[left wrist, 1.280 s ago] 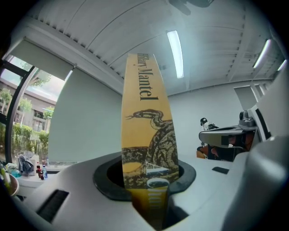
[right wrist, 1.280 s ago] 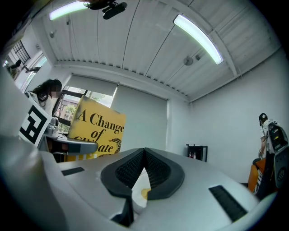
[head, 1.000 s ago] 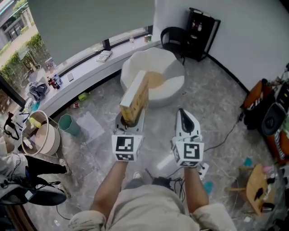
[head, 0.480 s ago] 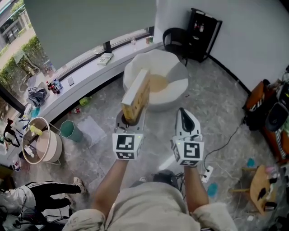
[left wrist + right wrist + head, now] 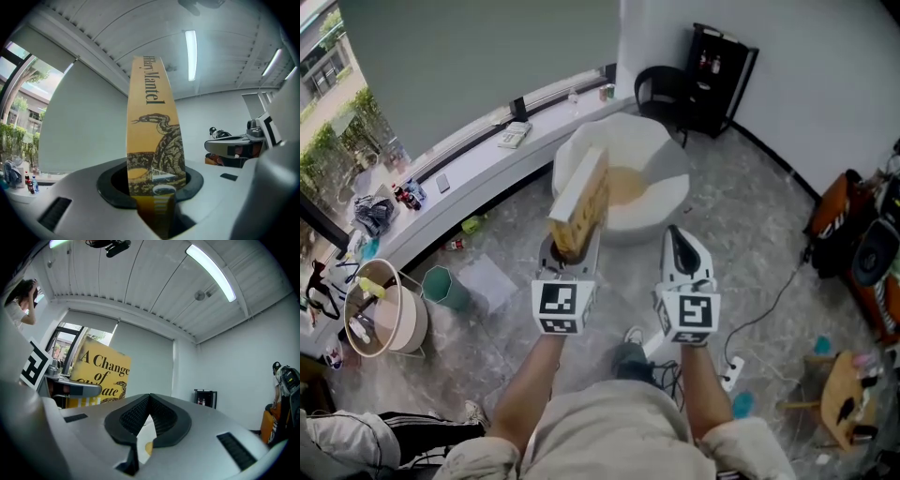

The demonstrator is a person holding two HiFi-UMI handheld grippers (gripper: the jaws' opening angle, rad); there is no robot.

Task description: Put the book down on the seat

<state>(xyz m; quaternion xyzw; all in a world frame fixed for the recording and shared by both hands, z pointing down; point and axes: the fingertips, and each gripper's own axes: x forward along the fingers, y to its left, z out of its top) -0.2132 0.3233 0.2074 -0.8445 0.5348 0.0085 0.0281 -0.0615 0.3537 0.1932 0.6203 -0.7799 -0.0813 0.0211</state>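
My left gripper [image 5: 568, 251] is shut on the lower end of a yellow book [image 5: 581, 200], which stands upright and tilts away from me. In the left gripper view the book's spine [image 5: 153, 140], printed with a snake, rises from between the jaws. A round white seat [image 5: 661, 150] with a yellowish cushion stands on the floor beyond the book, some way ahead of both grippers. The right gripper [image 5: 682, 251] hangs beside the left one, shut and empty. Its own view has the jaw tips [image 5: 149, 401] meeting and the book's cover [image 5: 97, 373] off to the left.
A black chair [image 5: 661, 89] and a black shelf [image 5: 724, 67] stand behind the seat. Along the left runs a long window ledge [image 5: 478, 159]. On the floor are a green bin [image 5: 445, 286], a round basket [image 5: 386, 317], a power strip [image 5: 731, 371] and a wooden stool [image 5: 844, 394].
Both grippers and the book keep their pose. The view has shifted a little, and a person's dark-trousered legs at the lower left have moved toward the bottom edge.
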